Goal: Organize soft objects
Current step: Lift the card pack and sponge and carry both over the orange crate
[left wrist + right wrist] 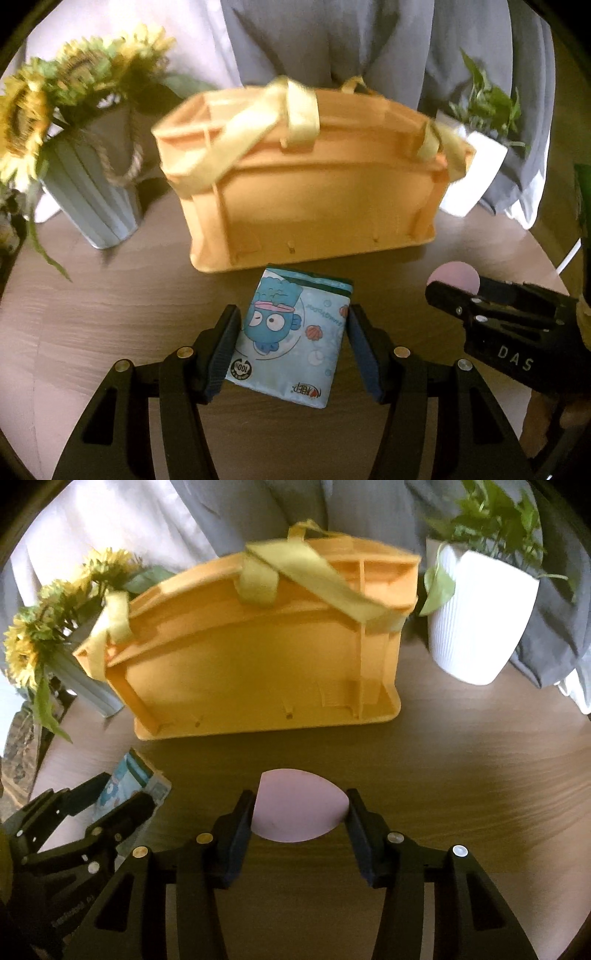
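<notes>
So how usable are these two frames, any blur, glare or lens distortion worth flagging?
Left wrist view: orange bag and sunflowers are motion-smeared, while the tissue pack in the left gripper stays sharp. Right wrist view: the bag and wood grain on the table streak; the pink sponge is crisp. Both: fisheye bending, dark corners, washed-out curtains.

Orange bag [295, 192] blurred; its inside hidden (print on the tissue pack [291, 336] unreadable)
</notes>
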`<state>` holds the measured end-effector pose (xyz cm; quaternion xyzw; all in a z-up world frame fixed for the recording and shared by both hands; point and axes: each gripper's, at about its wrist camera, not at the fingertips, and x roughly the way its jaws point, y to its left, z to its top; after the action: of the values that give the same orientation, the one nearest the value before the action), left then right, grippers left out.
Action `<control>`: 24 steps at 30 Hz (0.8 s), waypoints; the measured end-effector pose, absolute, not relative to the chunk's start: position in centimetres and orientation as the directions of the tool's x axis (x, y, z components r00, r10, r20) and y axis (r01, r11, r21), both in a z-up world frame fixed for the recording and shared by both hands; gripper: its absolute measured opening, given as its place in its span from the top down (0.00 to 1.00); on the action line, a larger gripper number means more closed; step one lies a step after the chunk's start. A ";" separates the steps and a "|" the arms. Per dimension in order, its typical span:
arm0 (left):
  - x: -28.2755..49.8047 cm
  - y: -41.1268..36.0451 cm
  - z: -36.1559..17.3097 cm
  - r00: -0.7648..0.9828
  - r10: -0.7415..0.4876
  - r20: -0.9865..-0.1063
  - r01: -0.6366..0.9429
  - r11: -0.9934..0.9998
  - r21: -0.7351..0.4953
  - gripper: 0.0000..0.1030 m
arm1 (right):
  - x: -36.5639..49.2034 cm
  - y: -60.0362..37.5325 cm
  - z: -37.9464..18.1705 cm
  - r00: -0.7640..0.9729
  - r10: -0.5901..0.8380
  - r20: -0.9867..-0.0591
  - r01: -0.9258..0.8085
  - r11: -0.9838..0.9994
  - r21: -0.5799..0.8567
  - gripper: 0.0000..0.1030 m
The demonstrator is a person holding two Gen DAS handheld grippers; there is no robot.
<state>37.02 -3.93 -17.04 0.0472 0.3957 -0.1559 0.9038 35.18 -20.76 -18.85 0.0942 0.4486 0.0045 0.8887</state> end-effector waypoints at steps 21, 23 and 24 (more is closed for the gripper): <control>33.5 -3.0 -7.7 0.813 -0.267 -0.517 0.293 0.956 -0.033 0.44 | 32.4 -20.5 -9.1 0.767 0.053 -0.640 0.077 0.982 0.174 0.52; 33.3 -3.0 -7.0 0.821 -0.273 -0.501 0.295 0.955 -0.037 0.44 | 32.1 -20.5 -8.4 0.780 0.053 -0.624 0.076 0.981 0.179 0.52; 33.2 -2.9 -6.6 0.827 -0.279 -0.488 0.297 0.954 -0.040 0.44 | 32.0 -20.5 -8.1 0.786 0.054 -0.616 0.074 0.981 0.181 0.52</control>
<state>33.19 -2.94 -6.57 0.0186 0.2521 -0.1507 0.9557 32.01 -20.51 -8.11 0.0984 0.3269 -0.0053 0.9399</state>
